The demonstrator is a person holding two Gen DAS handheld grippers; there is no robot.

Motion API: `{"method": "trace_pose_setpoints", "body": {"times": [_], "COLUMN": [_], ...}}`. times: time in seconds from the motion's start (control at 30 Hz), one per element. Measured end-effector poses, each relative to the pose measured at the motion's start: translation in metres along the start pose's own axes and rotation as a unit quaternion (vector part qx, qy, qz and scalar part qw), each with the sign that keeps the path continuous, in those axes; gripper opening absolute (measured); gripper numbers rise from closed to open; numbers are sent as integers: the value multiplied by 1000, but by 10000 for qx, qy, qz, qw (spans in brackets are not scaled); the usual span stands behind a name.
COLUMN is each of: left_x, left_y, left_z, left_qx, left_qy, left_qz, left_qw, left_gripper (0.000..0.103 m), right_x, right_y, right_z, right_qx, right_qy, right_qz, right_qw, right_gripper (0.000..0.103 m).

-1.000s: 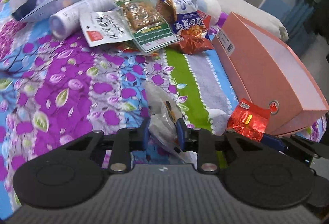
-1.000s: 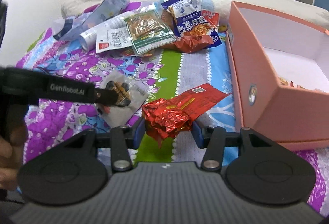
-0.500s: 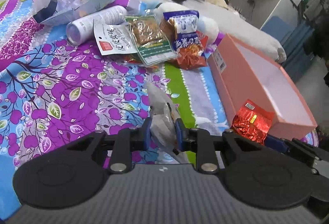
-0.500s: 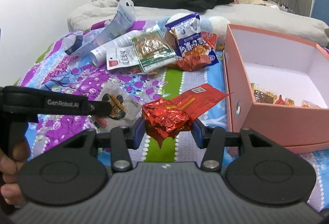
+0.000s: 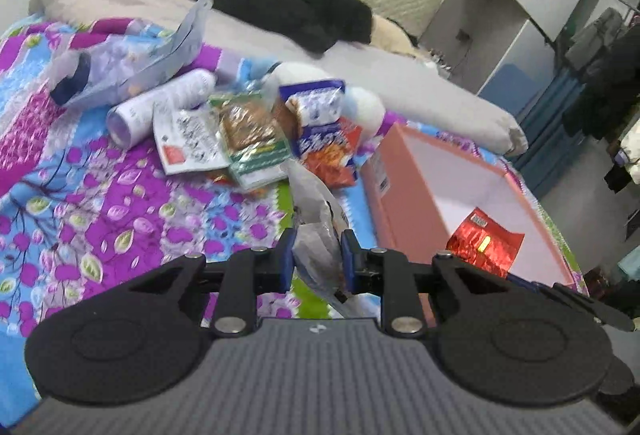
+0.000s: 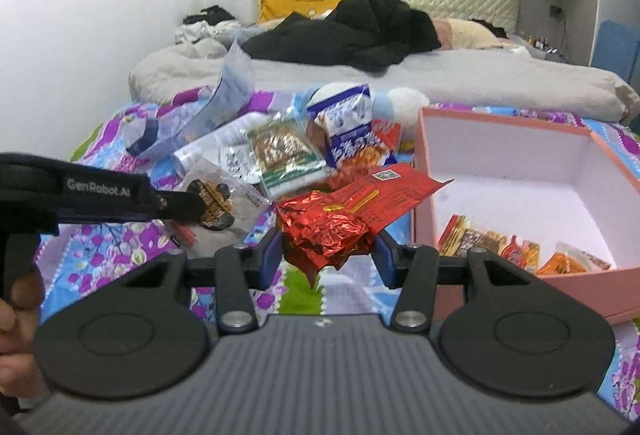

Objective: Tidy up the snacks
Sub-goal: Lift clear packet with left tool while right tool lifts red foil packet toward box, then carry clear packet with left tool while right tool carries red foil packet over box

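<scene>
free room and obstacles. right wrist view: the pink box [image 6: 516,195] at right stands open-topped; its white floor is bare in the upper and left part, while small packets [image 6: 520,245] crowd the lower corner. the near wall of the box rises between the right tool [image 6: 326,255] and that floor. the snack pile [image 6: 304,147] fills the centre of the bedspread [image 6: 100,255]. the left tool [image 6: 188,207] reaches in from the left edge, blocking that side. left wrist view: open bedspread at lower left; a black garment [image 5: 296,11] lies across the upper centre.
</scene>
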State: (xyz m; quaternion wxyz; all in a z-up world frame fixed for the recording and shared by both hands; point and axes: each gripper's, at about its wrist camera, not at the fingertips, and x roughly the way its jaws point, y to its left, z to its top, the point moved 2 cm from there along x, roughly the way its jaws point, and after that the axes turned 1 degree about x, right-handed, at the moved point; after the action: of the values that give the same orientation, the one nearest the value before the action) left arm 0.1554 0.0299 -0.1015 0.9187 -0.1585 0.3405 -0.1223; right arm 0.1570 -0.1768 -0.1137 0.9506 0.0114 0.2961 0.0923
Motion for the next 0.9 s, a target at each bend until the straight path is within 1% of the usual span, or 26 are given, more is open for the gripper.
{"method": "trace_pose_setpoints", "body": {"times": [0.13, 0.3, 0.53, 0.67, 0.8, 0.9], "left_x": [-3, -3, 13, 26, 27, 28], "left_y": [-14, -36, -71, -81, -93, -104], "left_z": [7, 10, 7, 1, 5, 15], "left_qx": [80, 192, 476, 474, 530, 677], "left_qy": [-75, -102, 20, 163, 122, 42], "left_qz": [-115, -280, -548, -614, -680, -753], "left_qw": [9999, 9994, 9974, 9969, 9962, 9949], "left_gripper": [27, 23, 20, 19, 18, 18], "right_x": [-6, -13, -21, -23, -24, -27], "right_y": [-7, -19, -46, -64, -77, -85], "right_z": [2, 2, 0, -6, -8, -6], "right_qx": [34, 118, 320, 499, 594, 649], "right_qy": [-61, -121, -225, -183, -199, -276], "right_qz": [-64, -185, -443, -594, -701, -774], "right_qw": [10000, 9997, 9983, 9968, 9956, 9945], "right_gripper": [51, 51, 51, 51, 51, 51]}}
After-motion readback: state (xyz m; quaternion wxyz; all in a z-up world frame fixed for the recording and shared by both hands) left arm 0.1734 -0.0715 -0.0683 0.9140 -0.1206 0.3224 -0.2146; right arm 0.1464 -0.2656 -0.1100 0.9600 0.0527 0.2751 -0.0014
